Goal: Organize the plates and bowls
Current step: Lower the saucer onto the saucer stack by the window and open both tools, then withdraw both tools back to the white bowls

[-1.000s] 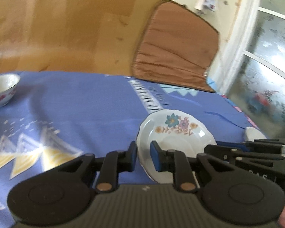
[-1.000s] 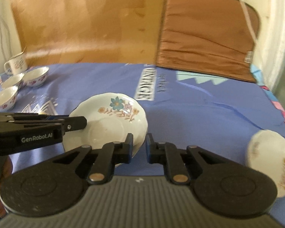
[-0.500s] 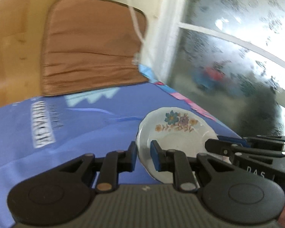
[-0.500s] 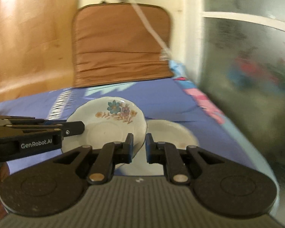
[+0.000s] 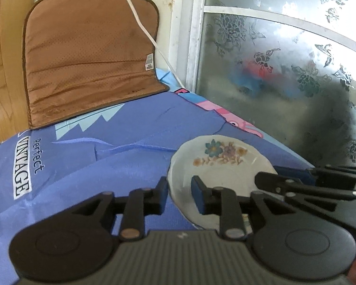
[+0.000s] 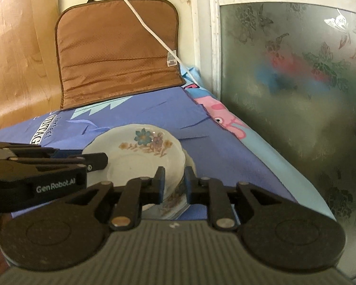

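We have the floral plate (image 6: pixel 142 156) resting on another plate (image 6: pixel 178 201) near the right edge of the blue cloth (image 5: pixel 83 166), by the frosted window (image 5: pixel 284 71). Our left gripper (image 5: pixel 179 194) straddles its left rim, our right gripper (image 6: pixel 174 182) its right rim; both pairs of fingers are easing apart, no longer pinching the rim between them.
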The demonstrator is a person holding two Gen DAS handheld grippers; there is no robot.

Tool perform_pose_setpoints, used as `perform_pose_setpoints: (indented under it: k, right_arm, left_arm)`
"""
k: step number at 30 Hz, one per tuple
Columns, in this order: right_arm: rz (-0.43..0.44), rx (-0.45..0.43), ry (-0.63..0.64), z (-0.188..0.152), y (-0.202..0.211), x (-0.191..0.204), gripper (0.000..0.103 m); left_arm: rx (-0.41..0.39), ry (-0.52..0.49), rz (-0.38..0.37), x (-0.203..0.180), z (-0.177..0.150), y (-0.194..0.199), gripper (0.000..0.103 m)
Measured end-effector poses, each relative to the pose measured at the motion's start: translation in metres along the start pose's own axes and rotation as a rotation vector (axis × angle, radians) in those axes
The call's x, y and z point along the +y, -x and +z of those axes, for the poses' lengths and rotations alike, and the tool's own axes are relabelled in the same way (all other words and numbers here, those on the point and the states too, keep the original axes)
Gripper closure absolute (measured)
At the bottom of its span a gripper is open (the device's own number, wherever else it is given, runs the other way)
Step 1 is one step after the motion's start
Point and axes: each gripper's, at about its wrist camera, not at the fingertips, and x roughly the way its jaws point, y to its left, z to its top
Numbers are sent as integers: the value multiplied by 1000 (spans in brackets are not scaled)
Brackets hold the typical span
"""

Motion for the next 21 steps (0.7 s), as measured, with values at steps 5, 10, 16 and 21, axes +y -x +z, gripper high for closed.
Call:
perform_pose_setpoints:
  k: [5,10,16,21]
  right_arm:
    - [-13,-11,11,0,-1,3,68]
    - [-61,-51,54,2,3,8,55]
    - [-55,-45,59,5,3,12,55]
    - [-46,-42,78,8,4,20,55]
  left_arm:
    - [-8,-12,17,-2,-1,4,67]
    - [-15,9,25,7,-1,11,66]
    - [-26,28,40,19,-4,21,66]
    - [-39,61,80,44,-12,31,66]
